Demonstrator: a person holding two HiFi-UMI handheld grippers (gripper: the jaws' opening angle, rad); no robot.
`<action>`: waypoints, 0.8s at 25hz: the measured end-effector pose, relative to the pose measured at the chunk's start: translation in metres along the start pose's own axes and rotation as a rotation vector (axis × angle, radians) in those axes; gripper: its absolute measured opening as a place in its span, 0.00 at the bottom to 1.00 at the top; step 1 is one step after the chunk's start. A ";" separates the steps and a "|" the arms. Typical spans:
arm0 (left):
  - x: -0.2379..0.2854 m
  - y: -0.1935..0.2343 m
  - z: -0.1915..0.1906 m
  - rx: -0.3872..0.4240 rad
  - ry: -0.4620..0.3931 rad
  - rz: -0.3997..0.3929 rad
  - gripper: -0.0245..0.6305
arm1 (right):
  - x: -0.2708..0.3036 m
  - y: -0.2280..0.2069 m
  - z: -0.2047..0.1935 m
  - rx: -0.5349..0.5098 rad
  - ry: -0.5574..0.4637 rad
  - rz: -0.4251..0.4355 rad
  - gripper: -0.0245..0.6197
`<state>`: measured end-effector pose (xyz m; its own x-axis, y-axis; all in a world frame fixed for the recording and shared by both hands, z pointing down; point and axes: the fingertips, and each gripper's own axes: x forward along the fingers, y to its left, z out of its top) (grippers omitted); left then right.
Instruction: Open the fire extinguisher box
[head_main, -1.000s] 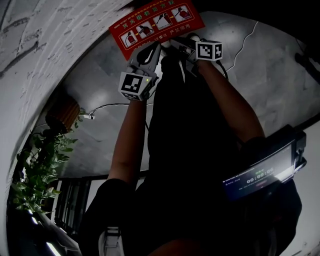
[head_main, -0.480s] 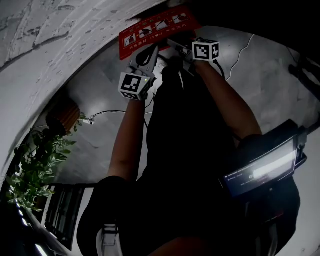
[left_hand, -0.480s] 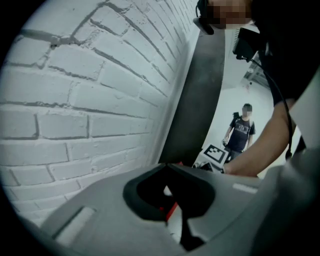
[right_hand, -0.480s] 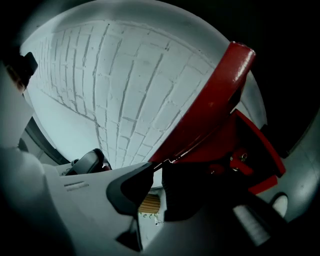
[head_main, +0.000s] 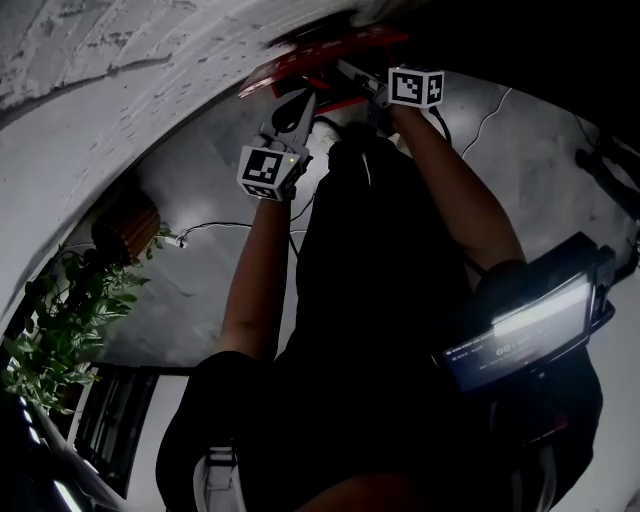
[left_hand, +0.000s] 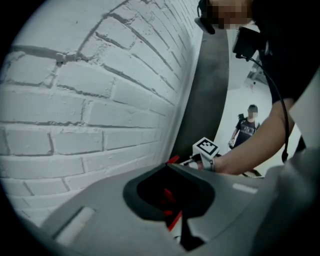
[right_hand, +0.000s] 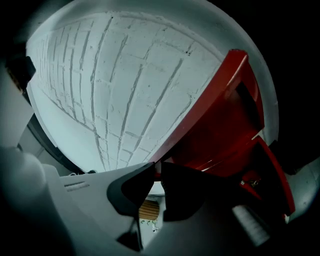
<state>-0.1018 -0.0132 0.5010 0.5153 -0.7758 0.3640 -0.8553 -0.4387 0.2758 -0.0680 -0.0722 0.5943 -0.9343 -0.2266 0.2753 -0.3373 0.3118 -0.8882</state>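
The red lid (head_main: 335, 45) of the fire extinguisher box is tipped up against the white brick wall (head_main: 120, 70), nearly edge-on in the head view. In the right gripper view the lid (right_hand: 220, 125) fills the right side. My right gripper (right_hand: 156, 172) has just been closing, and its pads pinch the lid's lower edge. It shows in the head view as right gripper (head_main: 352, 76). My left gripper (head_main: 297, 104) reaches the same edge a little to the left. In the left gripper view its jaws (left_hand: 171, 164) meet on a red sliver of the lid.
A white brick wall (left_hand: 100, 100) rises close on the left. A potted plant (head_main: 70, 320) and a wooden planter (head_main: 125, 228) stand on the grey floor below, with a thin cable (head_main: 215, 222). A lit screen (head_main: 520, 335) hangs at the person's waist. Another person (left_hand: 245, 127) stands far off.
The lid has swung upward, from showing its printed face to nearly edge-on. Both grippers rose with it, the right one more.
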 end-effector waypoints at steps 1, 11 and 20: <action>-0.003 0.004 0.002 -0.004 -0.004 0.006 0.04 | 0.005 0.003 0.004 -0.005 -0.001 0.002 0.11; -0.014 0.022 0.015 -0.029 -0.038 0.025 0.04 | 0.029 0.011 0.037 -0.045 -0.030 -0.040 0.16; -0.021 0.025 0.026 -0.027 -0.055 0.039 0.04 | 0.027 0.032 0.039 -0.114 -0.010 -0.023 0.21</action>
<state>-0.1356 -0.0202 0.4770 0.4769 -0.8165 0.3256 -0.8727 -0.3955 0.2863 -0.0996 -0.1042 0.5588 -0.9253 -0.2435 0.2908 -0.3698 0.4093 -0.8341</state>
